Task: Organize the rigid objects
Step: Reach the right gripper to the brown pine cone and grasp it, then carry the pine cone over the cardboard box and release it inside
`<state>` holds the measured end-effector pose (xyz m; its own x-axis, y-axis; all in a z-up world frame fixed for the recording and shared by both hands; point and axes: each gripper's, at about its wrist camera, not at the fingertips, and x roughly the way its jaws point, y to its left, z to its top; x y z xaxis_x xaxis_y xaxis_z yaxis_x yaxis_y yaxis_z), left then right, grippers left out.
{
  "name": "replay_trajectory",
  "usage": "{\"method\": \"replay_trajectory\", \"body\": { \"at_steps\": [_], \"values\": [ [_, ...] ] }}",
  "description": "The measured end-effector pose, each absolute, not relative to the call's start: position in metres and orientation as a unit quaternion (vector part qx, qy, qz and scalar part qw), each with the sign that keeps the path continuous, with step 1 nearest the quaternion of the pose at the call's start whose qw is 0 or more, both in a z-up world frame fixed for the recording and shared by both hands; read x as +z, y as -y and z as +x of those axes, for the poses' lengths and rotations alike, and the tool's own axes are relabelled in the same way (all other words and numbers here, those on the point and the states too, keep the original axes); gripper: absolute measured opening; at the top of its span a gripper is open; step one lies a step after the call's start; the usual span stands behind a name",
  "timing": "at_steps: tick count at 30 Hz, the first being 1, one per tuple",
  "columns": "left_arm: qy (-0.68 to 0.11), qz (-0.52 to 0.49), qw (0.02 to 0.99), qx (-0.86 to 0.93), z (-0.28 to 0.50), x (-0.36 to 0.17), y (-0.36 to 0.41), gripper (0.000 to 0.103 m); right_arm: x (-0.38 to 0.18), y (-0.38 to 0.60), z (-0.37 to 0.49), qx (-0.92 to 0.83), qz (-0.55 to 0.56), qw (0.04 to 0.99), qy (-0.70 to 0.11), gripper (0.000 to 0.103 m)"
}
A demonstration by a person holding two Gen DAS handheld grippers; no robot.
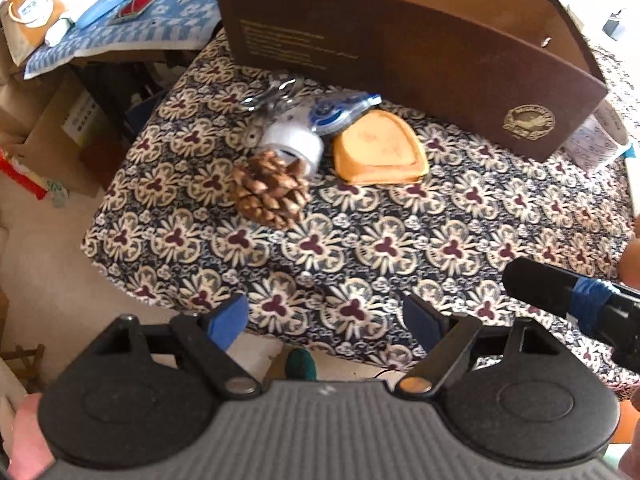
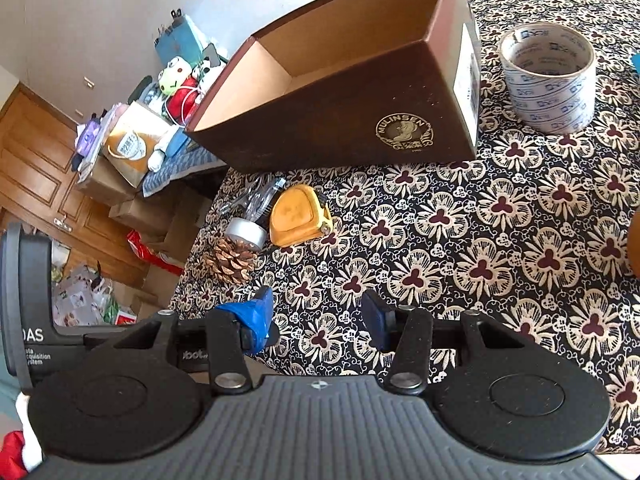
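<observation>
Both tools hang above a table draped in a dark cloth patterned with cream flowers and maroon centres (image 2: 500,240), and neither holds anything. The left gripper (image 1: 326,320) has its blue-padded fingers (image 1: 226,318) spread wide with only cloth between them; the right gripper (image 2: 318,316) likewise stands open, one finger wrapped in crumpled blue tape (image 2: 250,316), the other dark (image 2: 376,318). Ahead of the left gripper, slightly to its left, a cluster of small items lies together: a brown pine cone (image 1: 270,188) nearest the tool, a squat silver cylinder on its side (image 1: 294,144) touching the cone's far end, a yellow rounded tape measure (image 1: 378,152) just to the right of the cylinder, a blue-and-clear plastic correction-tape dispenser (image 1: 340,110) behind them, and some clear, shiny pieces (image 1: 272,94) farthest back that are too blurred to name. From the right wrist view the same cluster sits ahead and to the left of the tool. Beyond the cluster stands an open brown cardboard box with a tan inside and a gold round emblem on its wall (image 2: 340,128); its interior shows nothing in it. To the right of the box, ahead of the right gripper, a wide roll of white printed tape (image 2: 548,80) stands on its flat end, apart from the box. The right tool's black finger with blue wrapping pokes into the left wrist view at the right edge.
</observation>
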<state>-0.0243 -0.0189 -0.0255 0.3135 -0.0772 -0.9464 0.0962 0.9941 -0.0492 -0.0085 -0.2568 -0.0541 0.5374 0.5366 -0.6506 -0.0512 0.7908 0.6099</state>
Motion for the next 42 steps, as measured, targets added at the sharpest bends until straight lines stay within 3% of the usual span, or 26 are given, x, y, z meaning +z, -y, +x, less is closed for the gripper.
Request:
{"method": "replay_trajectory", "body": {
  "at_steps": [5, 15, 25, 27, 35, 38, 42],
  "values": [
    [-0.594, -0.044, 0.796, -0.106, -0.032, -0.028, 0.008, 0.086, -0.056, 0.255, -0.012, 0.166, 0.268, 0.828, -0.464, 0.032],
    [-0.562, -0.034, 0.817, -0.121, -0.029, -0.029, -0.028, 0.086, -0.062, 0.238, 0.017, 0.162, 0.299, 0.809, -0.479, 0.031],
    [-0.554, -0.052, 0.807, -0.199, 0.019, -0.044, -0.063, 0.085, -0.082, 0.188, 0.063, 0.206, 0.390, 0.726, -0.528, 0.036],
    [-0.559, -0.045, 0.801, -0.209, 0.026, -0.049, -0.060, 0.074, -0.087, 0.182, 0.068, 0.205, 0.405, 0.711, -0.537, 0.037],
    [-0.570, -0.034, 0.777, -0.265, 0.043, -0.059, -0.064, 0.062, -0.100, 0.172, 0.079, 0.177, 0.414, 0.691, -0.566, 0.038],
    [-0.578, -0.031, 0.762, -0.290, 0.050, -0.065, -0.063, 0.044, -0.106, 0.171, 0.082, 0.166, 0.408, 0.686, -0.579, 0.035],
    [-0.581, -0.016, 0.753, -0.309, 0.057, -0.067, -0.064, 0.039, -0.098, 0.170, 0.083, 0.165, 0.394, 0.688, -0.586, 0.030]
  ]
}}
